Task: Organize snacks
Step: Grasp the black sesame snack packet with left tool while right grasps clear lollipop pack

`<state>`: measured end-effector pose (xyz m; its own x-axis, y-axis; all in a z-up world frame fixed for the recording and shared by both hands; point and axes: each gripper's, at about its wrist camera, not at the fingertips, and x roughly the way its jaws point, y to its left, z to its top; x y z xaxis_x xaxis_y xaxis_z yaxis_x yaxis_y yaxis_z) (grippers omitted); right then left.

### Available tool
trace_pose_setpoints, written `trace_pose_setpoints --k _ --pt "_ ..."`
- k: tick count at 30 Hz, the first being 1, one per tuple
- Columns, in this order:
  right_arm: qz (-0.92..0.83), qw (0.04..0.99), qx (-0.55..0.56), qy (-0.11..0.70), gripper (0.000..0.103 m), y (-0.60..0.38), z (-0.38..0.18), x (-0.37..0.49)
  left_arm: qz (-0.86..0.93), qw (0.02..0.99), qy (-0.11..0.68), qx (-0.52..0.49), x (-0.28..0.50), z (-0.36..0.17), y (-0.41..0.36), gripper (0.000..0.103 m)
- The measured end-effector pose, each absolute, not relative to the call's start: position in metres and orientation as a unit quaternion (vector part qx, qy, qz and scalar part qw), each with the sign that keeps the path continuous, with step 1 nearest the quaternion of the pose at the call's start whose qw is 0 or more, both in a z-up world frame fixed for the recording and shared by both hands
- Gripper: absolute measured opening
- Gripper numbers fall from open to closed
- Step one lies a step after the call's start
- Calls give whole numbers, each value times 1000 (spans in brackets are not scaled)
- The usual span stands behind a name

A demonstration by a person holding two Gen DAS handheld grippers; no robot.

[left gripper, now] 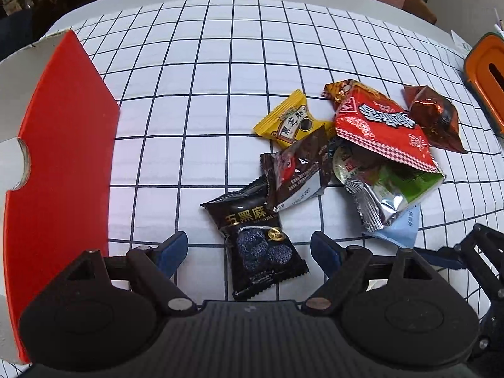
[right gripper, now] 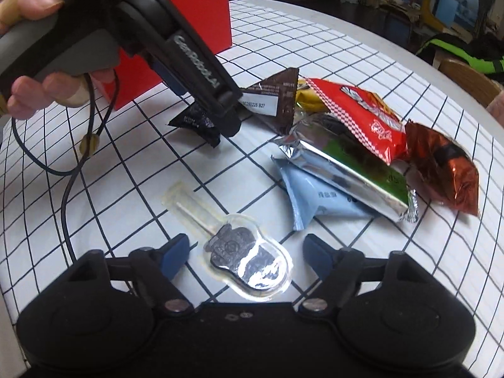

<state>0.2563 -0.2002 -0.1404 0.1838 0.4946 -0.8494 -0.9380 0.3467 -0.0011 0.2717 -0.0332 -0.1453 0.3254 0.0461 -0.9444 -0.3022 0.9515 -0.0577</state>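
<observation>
On the grid cloth (left gripper: pixel 201 119): both my grippers released, each straddling a snack.
Left gripper (left gripper: pixel 249 249) jaws wide around the black sesame packet (left gripper: pixel 255 239), not touching it; red box (left gripper: pixel 63 157) to its left. Right gripper (right gripper: pixel 245 252) spread around the clear-wrapped lollipop (right gripper: pixel 242 258). Snack pile (right gripper: pixel 356 145) just beyond, red packet (left gripper: pixel 381 129) on top.

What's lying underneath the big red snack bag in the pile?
The red snack bag rests on a silver-and-green foil packet, itself over a light blue packet. Anything deeper is hidden.
</observation>
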Motion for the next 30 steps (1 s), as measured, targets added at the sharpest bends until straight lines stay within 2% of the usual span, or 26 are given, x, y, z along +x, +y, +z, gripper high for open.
trace_pose_setpoints --k 4,8,9,10,13,16,17,19,30 --pt "508 714 -285 388 60 -202 -140 252 111 803 575 -111 276 -149 -32 85" --pt "507 717 -289 381 59 -201 -140 249 106 801 579 -108 280 -152 -32 82" --pt "506 719 -285 381 54 -202 -139 250 104 801 580 -110 280 -153 -32 80" --pt "504 722 -281 383 54 -202 -139 251 101 800 581 -110 280 -153 -32 74" --pt "496 727 -276 386 54 -206 -139 249 104 803 579 -97 281 -152 -34 65" --pt "487 734 -270 390 52 -208 -138 247 101 806 577 -89 280 -149 -36 46" --pt "484 736 -269 389 46 -209 -138 246 101 806 577 -86 279 -149 -36 42" --pt "477 740 -263 395 42 -210 -138 244 100 807 576 -84 275 -148 -35 40" --pt "437 769 -218 412 40 -224 -129 237 85 816 564 -95 239 -130 -31 35"
